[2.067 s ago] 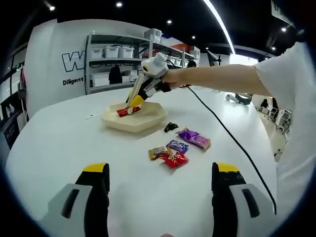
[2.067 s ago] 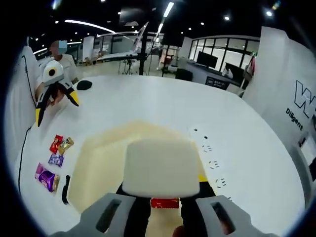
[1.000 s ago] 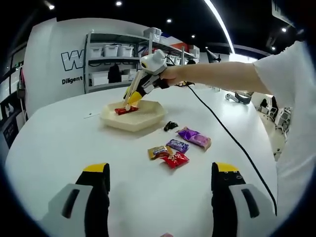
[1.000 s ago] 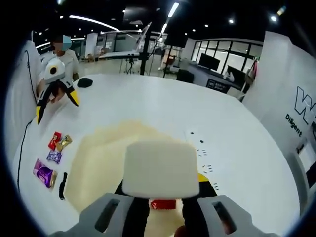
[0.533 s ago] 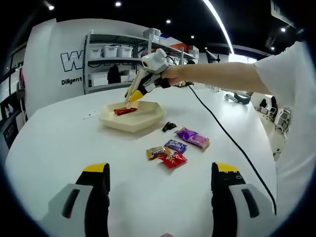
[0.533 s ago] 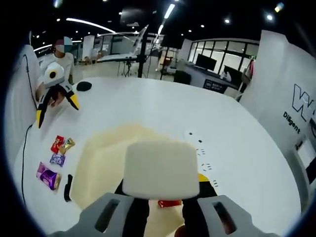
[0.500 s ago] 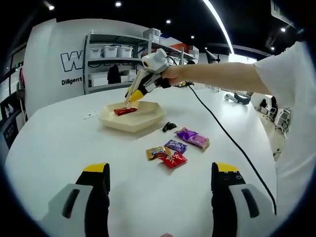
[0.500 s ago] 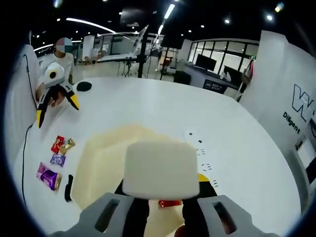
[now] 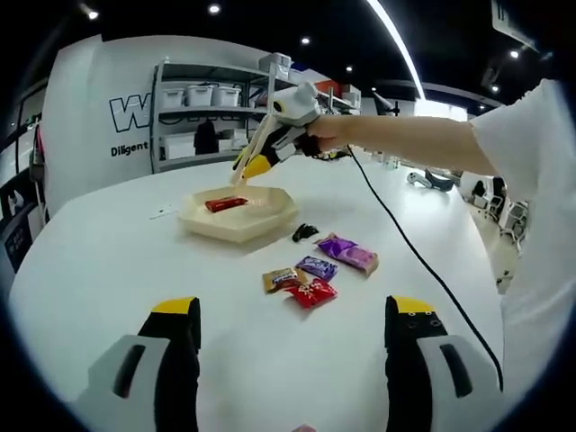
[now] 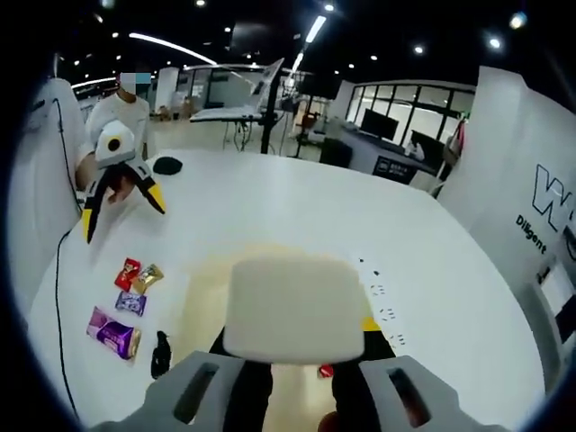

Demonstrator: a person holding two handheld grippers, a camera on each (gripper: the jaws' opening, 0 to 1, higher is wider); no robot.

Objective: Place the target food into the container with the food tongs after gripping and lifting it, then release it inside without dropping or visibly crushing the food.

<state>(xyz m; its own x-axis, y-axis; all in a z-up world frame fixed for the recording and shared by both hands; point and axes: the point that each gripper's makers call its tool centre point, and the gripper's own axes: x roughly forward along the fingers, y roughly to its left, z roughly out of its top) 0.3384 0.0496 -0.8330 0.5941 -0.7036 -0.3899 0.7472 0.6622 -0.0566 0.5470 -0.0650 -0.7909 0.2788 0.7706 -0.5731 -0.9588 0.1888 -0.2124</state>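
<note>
Large white table [image 9: 108, 261], rounded edge. White wall [image 9: 99, 90] behind, dark lettering, cut off. Grey shelving [image 9: 207, 117] against wall, white bins [image 9: 202, 94] on upper shelf. Dark ceiling, round spotlights [image 9: 214, 8], long light strip [image 9: 396, 40]. Right gripper view: open hall, glass partitions [image 10: 405, 103], desks, white panel [image 10: 531, 189] with lettering.

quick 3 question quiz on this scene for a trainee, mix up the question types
1. True or false: the red candy bar lies inside the beige tray.
2. The tongs in the right gripper are: A) touching the bar, B) above the tray and clear of the bar, C) lying on the table.
3. Fill in: the left gripper has its jaws ____.

Key: 1 true; 2 B; 3 open, wide apart over the white table, far from the loose sweets.
</note>
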